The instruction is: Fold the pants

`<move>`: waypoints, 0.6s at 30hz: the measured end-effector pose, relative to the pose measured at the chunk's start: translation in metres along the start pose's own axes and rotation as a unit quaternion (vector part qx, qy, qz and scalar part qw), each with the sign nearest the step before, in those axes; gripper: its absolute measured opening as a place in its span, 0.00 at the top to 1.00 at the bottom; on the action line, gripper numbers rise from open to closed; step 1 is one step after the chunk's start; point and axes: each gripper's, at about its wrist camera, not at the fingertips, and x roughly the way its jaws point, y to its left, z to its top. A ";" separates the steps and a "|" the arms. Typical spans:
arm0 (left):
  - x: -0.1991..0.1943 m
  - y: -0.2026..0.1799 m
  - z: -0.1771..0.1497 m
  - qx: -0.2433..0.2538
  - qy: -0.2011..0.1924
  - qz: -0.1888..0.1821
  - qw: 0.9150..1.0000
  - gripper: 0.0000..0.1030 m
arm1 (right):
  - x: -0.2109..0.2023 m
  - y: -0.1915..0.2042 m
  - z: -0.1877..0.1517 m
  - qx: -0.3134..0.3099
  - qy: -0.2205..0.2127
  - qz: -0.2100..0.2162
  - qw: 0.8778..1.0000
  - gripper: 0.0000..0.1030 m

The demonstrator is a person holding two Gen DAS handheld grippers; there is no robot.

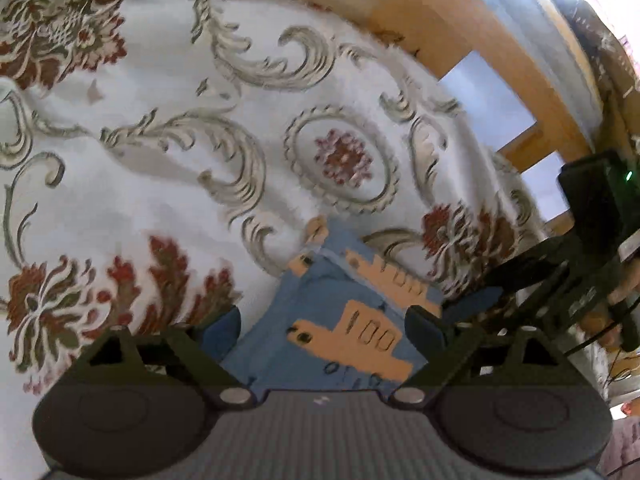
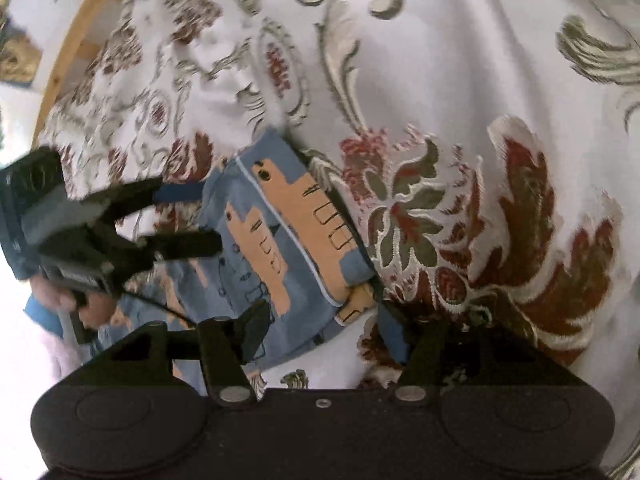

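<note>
Left gripper (image 1: 324, 326) agape, pants (image 1: 340, 320) between fingers | right gripper (image 2: 324, 326) agape astride pants | bedspread (image 1: 160, 208) beneath

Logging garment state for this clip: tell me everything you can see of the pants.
The pants are small, of soft blue fabric printed with orange vehicle shapes and dark line drawings, with a pale piped seam. They lie already folded into a compact, slightly rumpled bundle on the floral bedspread. The left gripper and right gripper both straddle the bundle with jaws open; whether their fingers touch the cloth is unclear.
</note>
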 end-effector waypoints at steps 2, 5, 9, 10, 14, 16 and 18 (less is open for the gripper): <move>0.008 0.002 -0.002 -0.001 0.012 0.009 1.000 0.11 | 0.002 0.001 0.000 0.014 -0.011 -0.013 1.000 0.39; 0.014 0.002 -0.004 0.006 0.007 0.011 1.000 0.11 | 0.009 0.004 -0.002 0.026 -0.027 -0.037 0.999 0.44; 0.011 0.001 -0.007 -0.001 0.003 0.006 1.000 0.11 | 0.014 -0.002 -0.004 0.061 -0.051 -0.052 0.995 0.69; 0.010 0.000 -0.007 -0.002 0.003 0.007 1.000 0.11 | 0.014 -0.007 -0.004 0.078 -0.056 -0.040 0.995 0.71; 0.001 -0.003 -0.006 -0.014 -0.004 0.006 1.000 0.11 | 0.012 -0.016 -0.011 0.106 -0.079 -0.006 0.991 0.84; -0.005 -0.005 -0.006 -0.024 -0.017 0.003 1.000 0.11 | 0.004 -0.010 -0.017 0.081 -0.102 -0.008 0.991 0.86; -0.017 -0.007 -0.004 -0.039 -0.033 -0.001 0.999 0.11 | -0.004 0.004 -0.025 0.028 -0.131 -0.023 0.991 0.86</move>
